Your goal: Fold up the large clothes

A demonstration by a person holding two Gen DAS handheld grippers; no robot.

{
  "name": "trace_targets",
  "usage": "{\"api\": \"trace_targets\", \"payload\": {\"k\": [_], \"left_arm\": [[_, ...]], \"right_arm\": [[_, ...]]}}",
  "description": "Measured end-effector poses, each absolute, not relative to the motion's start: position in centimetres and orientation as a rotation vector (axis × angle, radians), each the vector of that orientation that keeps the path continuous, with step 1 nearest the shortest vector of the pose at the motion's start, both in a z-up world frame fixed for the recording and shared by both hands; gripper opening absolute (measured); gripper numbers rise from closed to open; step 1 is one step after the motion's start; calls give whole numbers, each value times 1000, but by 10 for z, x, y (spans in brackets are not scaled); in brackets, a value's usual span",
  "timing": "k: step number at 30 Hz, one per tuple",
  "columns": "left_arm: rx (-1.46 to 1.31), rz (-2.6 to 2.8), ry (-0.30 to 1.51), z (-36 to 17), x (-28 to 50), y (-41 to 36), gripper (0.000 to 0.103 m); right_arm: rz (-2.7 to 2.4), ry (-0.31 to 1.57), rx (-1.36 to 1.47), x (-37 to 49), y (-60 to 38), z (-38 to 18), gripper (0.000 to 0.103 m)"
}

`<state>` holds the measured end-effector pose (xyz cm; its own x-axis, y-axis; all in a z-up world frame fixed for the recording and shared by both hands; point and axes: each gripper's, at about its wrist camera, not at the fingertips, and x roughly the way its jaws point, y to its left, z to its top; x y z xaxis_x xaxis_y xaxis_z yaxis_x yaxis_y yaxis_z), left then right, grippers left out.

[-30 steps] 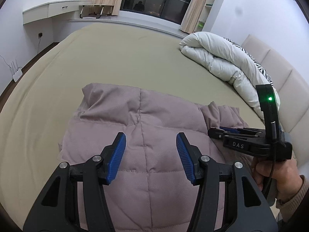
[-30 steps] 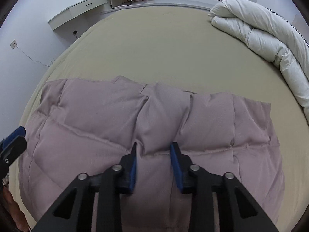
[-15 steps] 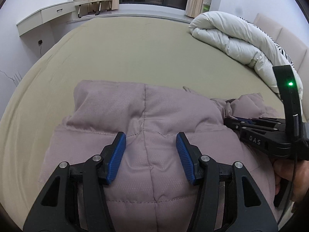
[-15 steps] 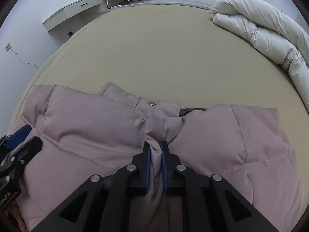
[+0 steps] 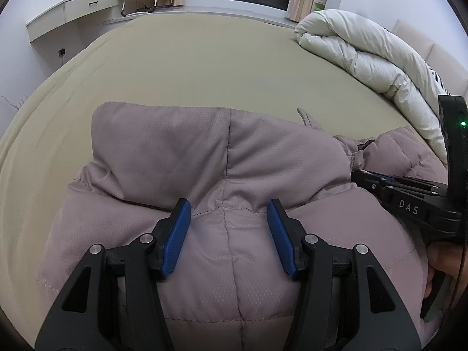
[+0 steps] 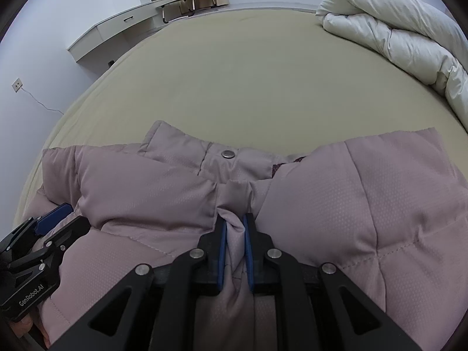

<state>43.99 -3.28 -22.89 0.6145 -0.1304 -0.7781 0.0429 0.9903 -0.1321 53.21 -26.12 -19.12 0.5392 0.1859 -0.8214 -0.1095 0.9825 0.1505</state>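
The puffer jacket (image 6: 336, 204) lies on the bed (image 6: 263, 73). The right gripper (image 6: 234, 234) is clenched on a fabric pinch; the left gripper (image 5: 228, 225) stands released astride a seam. Step: securing grips. Next: left closes before lifting.

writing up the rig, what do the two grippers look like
Both are matte black frames with angular cut-outs, silver pivot bolts and ribbed blue pads. The left gripper carries white "GenRobot.AI" lettering on its side. The right gripper has white "DAS" lettering, an upright black post with a green light, and a thin black cable running down by the hand.
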Motion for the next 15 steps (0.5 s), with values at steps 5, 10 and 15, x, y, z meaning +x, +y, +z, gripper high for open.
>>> {"api": "trace_targets", "payload": {"k": [5,10,15], "left_arm": [[-86,-84,910,-235,442,-36,53],[-72,-72,915,-237,442,-39,54],[-72,-67,921,-238,445,-42,54]], "right_arm": [[165,972,55,533,-257,-194,12],[153,959,41,530,-252,-194,12],[150,955,39,527,-250,-194,12]]}}
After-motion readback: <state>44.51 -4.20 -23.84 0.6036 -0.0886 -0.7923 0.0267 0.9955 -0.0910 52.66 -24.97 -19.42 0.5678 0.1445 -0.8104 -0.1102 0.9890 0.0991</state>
